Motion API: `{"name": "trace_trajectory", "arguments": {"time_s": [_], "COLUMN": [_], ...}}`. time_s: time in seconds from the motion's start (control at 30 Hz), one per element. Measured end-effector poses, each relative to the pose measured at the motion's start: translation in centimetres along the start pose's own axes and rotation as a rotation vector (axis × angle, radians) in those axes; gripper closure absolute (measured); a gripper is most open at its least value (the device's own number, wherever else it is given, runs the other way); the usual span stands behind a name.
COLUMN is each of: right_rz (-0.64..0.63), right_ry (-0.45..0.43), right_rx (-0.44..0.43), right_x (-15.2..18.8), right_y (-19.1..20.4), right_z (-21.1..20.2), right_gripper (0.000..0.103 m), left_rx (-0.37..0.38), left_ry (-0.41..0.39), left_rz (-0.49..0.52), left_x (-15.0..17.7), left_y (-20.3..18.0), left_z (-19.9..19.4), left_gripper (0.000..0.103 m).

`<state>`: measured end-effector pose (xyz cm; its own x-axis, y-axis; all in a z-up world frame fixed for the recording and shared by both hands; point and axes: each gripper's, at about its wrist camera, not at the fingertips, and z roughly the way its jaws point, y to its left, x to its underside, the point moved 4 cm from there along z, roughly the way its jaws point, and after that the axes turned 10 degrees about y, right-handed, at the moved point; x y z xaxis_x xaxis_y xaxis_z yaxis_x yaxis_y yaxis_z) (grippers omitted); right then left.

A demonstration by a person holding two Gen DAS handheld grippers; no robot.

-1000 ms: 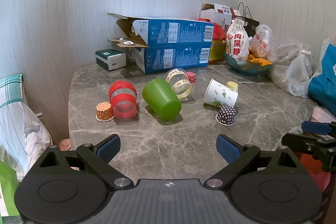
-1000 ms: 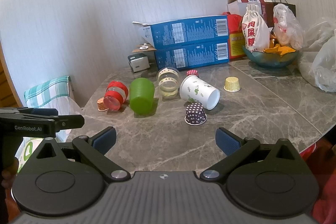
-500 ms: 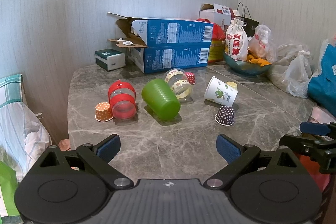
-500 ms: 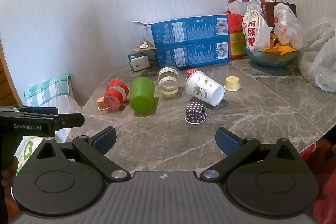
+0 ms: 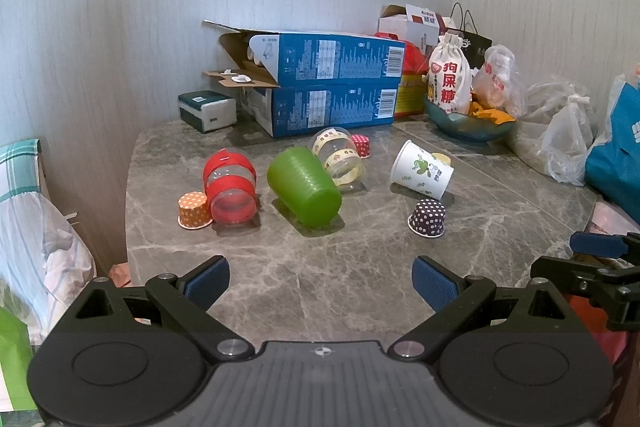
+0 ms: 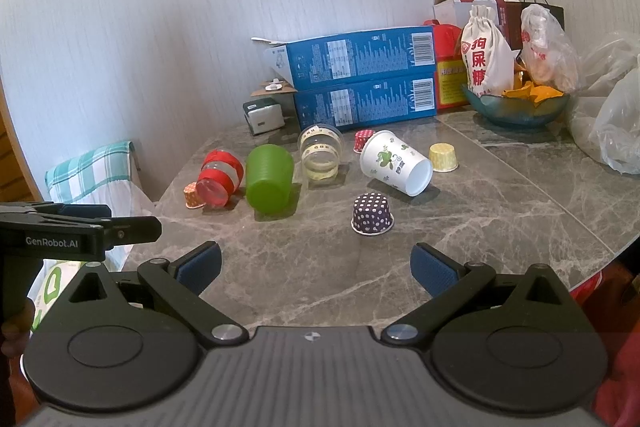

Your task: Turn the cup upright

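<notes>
Lying on its side, green cup (image 5: 304, 187) points its base toward the cameras.

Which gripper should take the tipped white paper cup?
Right, likely. The white paper cup with green print lies nearly ahead of the open right gripper; from the open left gripper it sits off right.

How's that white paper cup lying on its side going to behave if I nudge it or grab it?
The white paper cup lies on its side on the smooth marble table, so a nudge would probably roll it in a curve. It looks empty, thin and light, so a hard squeeze may crush it. Both grippers are open.
</notes>
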<state>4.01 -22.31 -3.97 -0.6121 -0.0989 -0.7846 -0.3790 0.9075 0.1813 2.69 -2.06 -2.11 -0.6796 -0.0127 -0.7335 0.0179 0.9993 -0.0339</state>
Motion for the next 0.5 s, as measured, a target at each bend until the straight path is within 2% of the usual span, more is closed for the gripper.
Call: {"name": "trace_trajectory", "arguments": {"time_s": [0.33, 0.5], "right_rz": [-0.03, -0.032], "right_ry": [-0.005, -0.059], "right_rx": [0.009, 0.046], "right_x": [-0.5, -1.3], "right_y": [-0.1, -0.6], "right_z": [0.8, 1.3], "right_gripper": [0.001, 0.001], "left_rx": [0.022, 0.034], "left_ry": [0.021, 0.032], "left_rz": [-0.008, -0.012], "left_x": [-0.5, -1.4], "left_y": [0.6, 1.0], "left_z": [1.6, 2.5], "left_gripper": [0.004, 0.004]}}
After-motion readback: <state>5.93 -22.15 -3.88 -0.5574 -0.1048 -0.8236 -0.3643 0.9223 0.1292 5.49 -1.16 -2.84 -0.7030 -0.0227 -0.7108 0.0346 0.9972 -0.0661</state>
